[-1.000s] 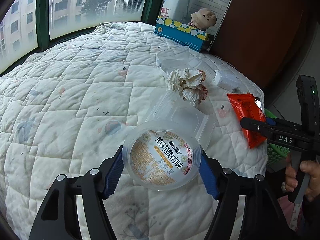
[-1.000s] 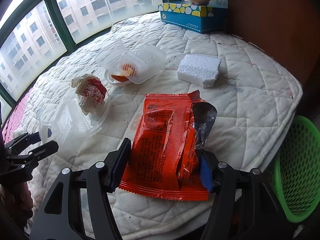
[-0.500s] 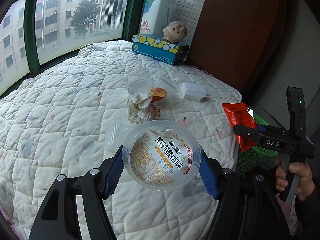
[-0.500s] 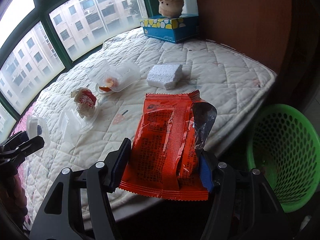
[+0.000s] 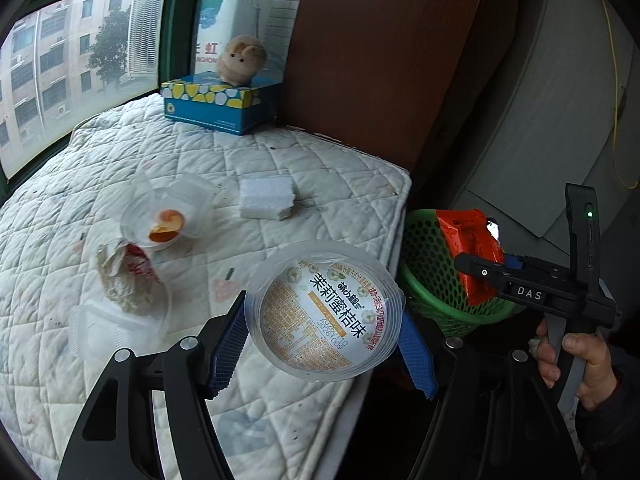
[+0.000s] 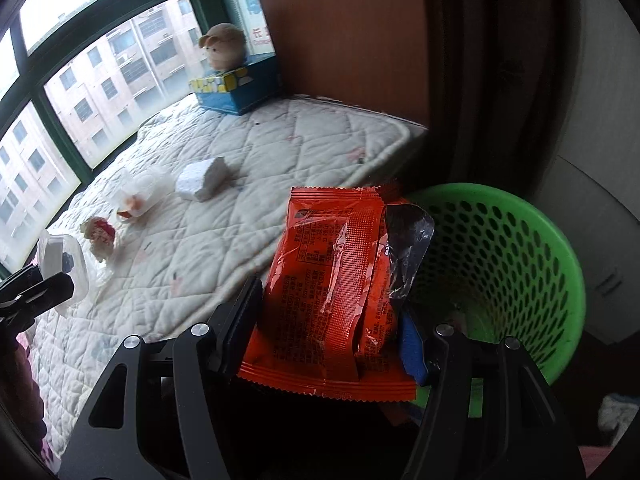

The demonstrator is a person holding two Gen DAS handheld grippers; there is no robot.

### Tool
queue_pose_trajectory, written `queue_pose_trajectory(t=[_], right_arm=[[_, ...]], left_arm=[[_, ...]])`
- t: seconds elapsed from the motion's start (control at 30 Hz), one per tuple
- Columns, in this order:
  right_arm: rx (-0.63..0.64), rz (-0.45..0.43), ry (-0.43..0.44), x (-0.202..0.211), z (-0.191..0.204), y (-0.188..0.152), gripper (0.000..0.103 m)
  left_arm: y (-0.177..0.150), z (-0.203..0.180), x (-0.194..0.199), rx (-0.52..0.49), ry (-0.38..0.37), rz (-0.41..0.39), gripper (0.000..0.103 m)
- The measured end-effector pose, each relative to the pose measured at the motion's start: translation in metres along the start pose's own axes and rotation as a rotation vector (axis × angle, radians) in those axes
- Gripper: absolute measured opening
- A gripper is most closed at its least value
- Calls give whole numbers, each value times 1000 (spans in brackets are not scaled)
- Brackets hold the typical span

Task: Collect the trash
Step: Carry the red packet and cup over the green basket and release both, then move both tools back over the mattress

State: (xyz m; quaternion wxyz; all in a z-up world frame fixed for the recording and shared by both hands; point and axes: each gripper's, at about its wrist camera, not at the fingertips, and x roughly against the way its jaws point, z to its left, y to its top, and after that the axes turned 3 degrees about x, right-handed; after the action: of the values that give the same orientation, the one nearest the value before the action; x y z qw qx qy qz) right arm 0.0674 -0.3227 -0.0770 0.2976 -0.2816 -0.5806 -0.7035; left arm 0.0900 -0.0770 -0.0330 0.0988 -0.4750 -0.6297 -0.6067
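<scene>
My left gripper [image 5: 324, 340] is shut on a clear plastic cup with a printed lid [image 5: 326, 310], held over the mattress edge. My right gripper [image 6: 332, 328] is shut on a red snack wrapper [image 6: 332, 280], held beside the green mesh basket [image 6: 520, 240]. In the left wrist view the wrapper [image 5: 468, 240] hangs over the basket [image 5: 424, 276]. On the mattress lie a crumpled tissue [image 5: 124, 276], a clear container with orange residue [image 5: 168, 216], a clear lid [image 5: 108, 332] and a white foam block [image 5: 266, 198].
A quilted white mattress [image 5: 320, 168] fills the bay window. A blue tissue box [image 5: 220, 102] with a plush toy [image 5: 242, 58] stands at the far corner by a brown panel [image 5: 380, 48]. The basket stands on the floor off the mattress's right edge.
Both grippers have pulled back from the mattress and swung right toward the green basket, carrying the cup and the wrapper. The wrapper now hangs over the basket.
</scene>
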Motion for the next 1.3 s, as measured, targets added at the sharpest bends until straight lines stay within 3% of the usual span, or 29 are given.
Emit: queue_pose_trajectory(t=[0.57, 0.77, 1.3], right_arm=[[-116, 37, -137, 1, -106, -21, 71], [-139, 26, -153, 6, -125, -24, 82], [-205, -42, -140, 34, -149, -36, 83]], left_arm=[[37, -110, -81, -121, -103, 94, 67], [43, -136, -110, -146, -116, 133, 67], [40, -182, -170, -153, -147, 242, 67]])
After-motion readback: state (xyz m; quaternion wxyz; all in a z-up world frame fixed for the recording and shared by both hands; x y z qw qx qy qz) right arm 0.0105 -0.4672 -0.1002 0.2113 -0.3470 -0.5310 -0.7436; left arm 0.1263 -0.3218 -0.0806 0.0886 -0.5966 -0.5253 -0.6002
